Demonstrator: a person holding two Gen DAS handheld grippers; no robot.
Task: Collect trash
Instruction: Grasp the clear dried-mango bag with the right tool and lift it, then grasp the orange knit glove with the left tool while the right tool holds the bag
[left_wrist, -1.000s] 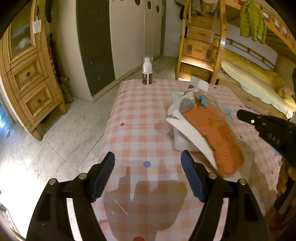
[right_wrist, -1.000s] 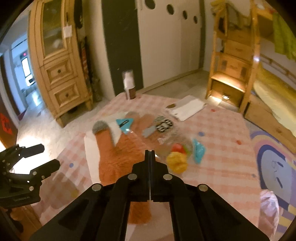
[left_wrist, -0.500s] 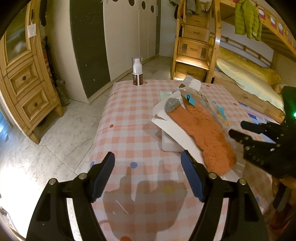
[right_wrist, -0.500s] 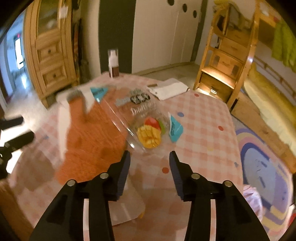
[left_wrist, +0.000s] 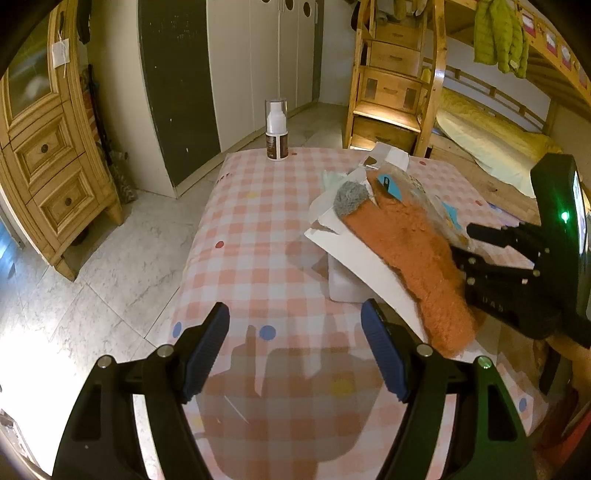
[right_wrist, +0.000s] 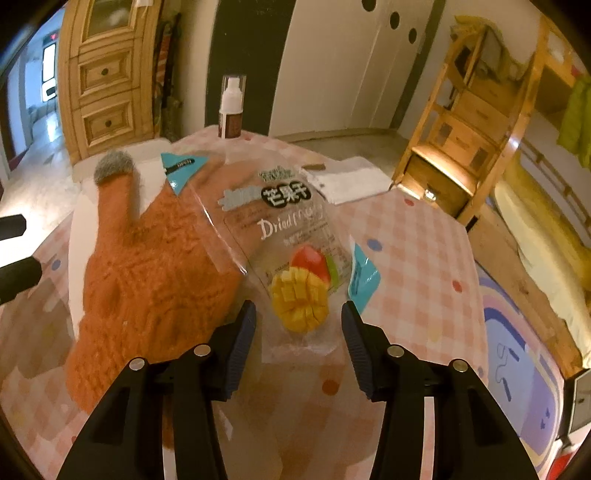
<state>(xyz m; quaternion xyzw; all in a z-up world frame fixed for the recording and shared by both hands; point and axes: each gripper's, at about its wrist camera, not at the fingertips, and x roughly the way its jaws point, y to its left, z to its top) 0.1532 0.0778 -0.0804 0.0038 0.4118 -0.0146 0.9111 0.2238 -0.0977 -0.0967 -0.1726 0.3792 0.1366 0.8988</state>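
Observation:
A clear dried-mango snack bag (right_wrist: 291, 236) with a mango picture lies flat on the checked tablecloth (right_wrist: 417, 258), partly over an orange fuzzy glove (right_wrist: 147, 273). My right gripper (right_wrist: 298, 325) is open, its blue pads either side of the bag's near end, just above it. In the left wrist view the right gripper (left_wrist: 476, 243) reaches over the glove (left_wrist: 410, 251). My left gripper (left_wrist: 295, 325) is open and empty over bare tablecloth (left_wrist: 258, 236) to the left of the pile. White paper (left_wrist: 354, 251) lies under the glove.
A white spray bottle (left_wrist: 276, 131) stands at the table's far edge. A folded white paper (right_wrist: 351, 181) lies beyond the bag. A white box (left_wrist: 343, 284) sits under the paper. A wooden cabinet (left_wrist: 48, 155) stands left, bunk-bed stairs (left_wrist: 391, 92) behind.
My right gripper has gone from shut to open and come down close over the near end of the mango bag. My left gripper has stayed open and drawn back a little.

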